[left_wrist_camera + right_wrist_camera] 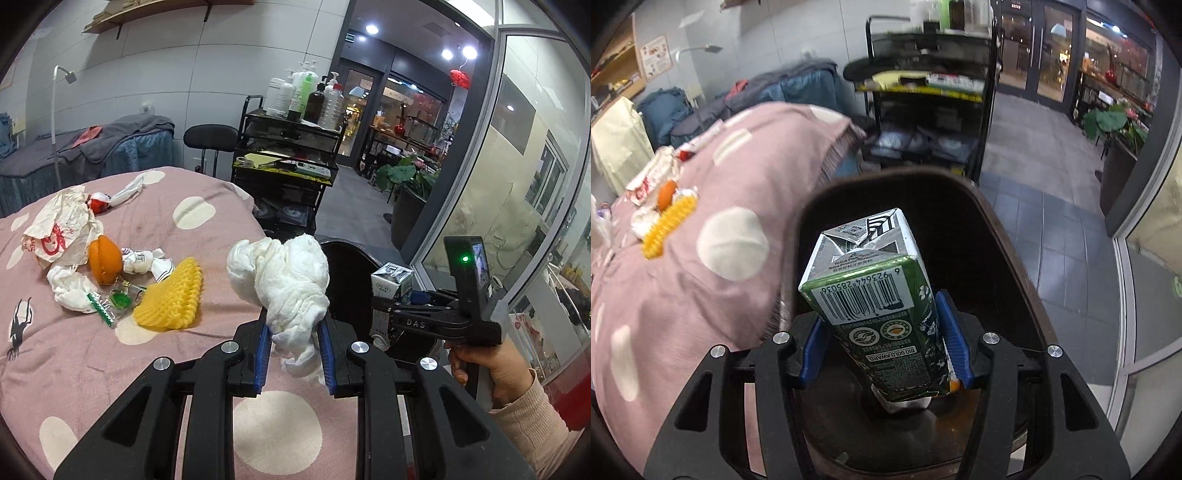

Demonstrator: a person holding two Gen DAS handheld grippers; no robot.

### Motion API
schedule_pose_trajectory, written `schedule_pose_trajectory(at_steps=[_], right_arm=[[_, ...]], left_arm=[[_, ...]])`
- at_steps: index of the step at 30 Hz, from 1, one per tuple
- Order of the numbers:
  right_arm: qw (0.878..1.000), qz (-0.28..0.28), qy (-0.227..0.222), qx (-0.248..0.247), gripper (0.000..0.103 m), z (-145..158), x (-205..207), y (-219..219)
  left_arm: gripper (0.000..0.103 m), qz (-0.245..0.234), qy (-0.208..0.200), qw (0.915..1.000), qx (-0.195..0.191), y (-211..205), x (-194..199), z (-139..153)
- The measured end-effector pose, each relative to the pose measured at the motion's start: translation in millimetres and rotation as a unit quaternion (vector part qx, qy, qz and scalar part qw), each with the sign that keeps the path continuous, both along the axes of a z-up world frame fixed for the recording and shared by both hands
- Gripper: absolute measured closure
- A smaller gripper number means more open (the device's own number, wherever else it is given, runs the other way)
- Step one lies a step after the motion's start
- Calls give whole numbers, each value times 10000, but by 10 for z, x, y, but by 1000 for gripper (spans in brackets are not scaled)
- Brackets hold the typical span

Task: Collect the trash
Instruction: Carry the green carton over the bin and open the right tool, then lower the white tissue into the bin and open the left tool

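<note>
My left gripper is shut on a crumpled white tissue wad and holds it above the pink spotted bedspread, near the dark bin. My right gripper is shut on a green drink carton and holds it over the open dark bin. The right gripper with the carton also shows in the left wrist view. More trash lies on the bed: a yellow foam net, an orange fruit, a paper bag, white wrappers and a green packet.
A black trolley with several bottles stands behind the bed. A black stool is beside it. Another covered bed is at the back left. A glass wall is on the right, with a potted plant.
</note>
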State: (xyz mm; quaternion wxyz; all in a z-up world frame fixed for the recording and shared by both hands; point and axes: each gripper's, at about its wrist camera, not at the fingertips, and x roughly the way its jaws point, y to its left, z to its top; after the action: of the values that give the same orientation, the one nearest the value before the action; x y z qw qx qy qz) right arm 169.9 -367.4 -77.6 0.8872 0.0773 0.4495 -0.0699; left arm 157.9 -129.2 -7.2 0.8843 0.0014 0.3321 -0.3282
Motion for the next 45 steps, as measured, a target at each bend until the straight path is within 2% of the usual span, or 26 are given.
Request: schedule_pose_trajectory(at_steps=[7,11,14,17,19,24,31,36,39,45], right_arm=[[9963,153,845,-11,47,-374,260,-12],[9937,180,1097,-134,47,-475,374,24],[9932,129,1157,-44,47,-525,409,5],[9938,78,1101,99,39,-509,384,-23],[9949,35,997,119,28,-470,345,-44],[9970,-49,681,367,28,-320,176,-88],[9974,-580,-124,410,24,54,-160,-237],[9935,-1007,-534,-28,24,310,-363,-326],[9900,-1209,-714,-122,24,418,-499,-388],[9848,-1536,-762,-265,24,462,-663,-557]], left_arm=[[80,-213,138,9997,61,-240,-16,-69],[80,-333,114,9993,146,-356,-37,-72],[80,-421,113,9988,201,-438,-53,-74],[80,-531,196,9982,216,-514,-40,-103],[80,-598,251,9976,238,-572,-29,-132],[80,-781,350,9960,273,-726,-30,-161],[80,-1060,424,9930,307,-995,-32,-158],[80,-1309,559,9892,355,-1233,-25,-209],[80,-1426,706,9864,408,-1372,2,-282],[80,-1564,870,9820,603,-1593,47,-412]])
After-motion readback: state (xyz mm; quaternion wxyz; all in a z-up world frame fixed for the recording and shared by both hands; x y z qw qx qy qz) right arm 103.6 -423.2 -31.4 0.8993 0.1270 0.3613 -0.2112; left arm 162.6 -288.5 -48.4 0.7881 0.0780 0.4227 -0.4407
